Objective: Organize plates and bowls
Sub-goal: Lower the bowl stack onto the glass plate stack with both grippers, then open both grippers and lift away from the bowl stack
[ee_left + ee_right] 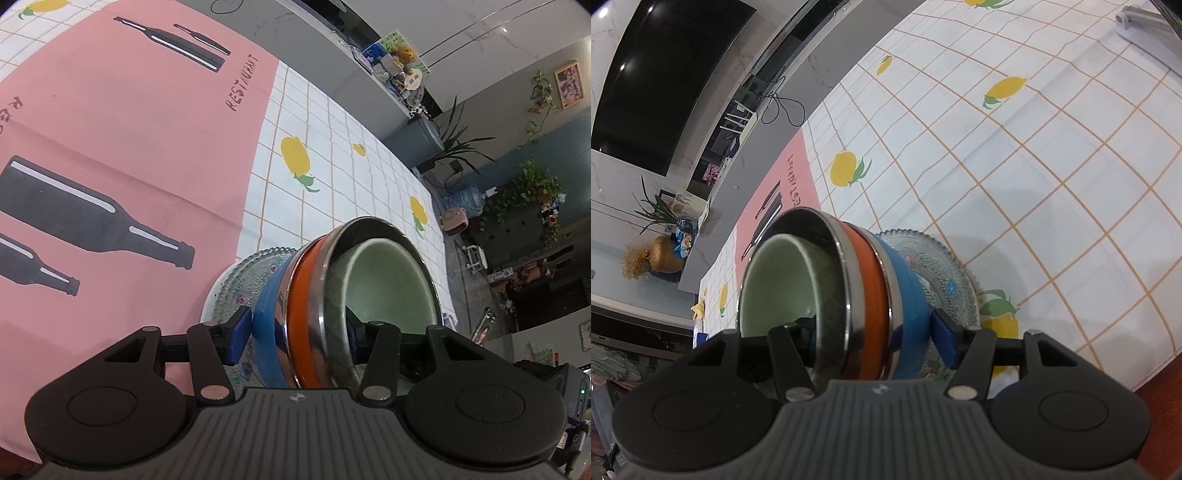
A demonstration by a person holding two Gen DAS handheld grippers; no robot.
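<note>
A nested stack of bowls stands on a clear beaded glass plate (pixel 243 284) on the table. From the bottom it is a blue bowl (pixel 267 314), an orange bowl (pixel 304 295) with steel rims, and a pale green bowl (pixel 391 280) inside. My left gripper (pixel 295 338) is shut on the stack, one finger outside the blue bowl and one inside the green bowl. My right gripper (pixel 871 338) grips the same stack from the opposite side. The plate (pixel 934 258), blue bowl (pixel 905 295), orange bowl (pixel 873 280) and green bowl (pixel 783 280) show in the right wrist view.
A pink placemat (pixel 129 140) printed with black bottles lies on the white lemon-checked tablecloth (pixel 1034 177). A metal bracket (pixel 1145 26) sits at the table's far corner. Beyond the table edge stand a counter, plants (pixel 532 184) and shelves.
</note>
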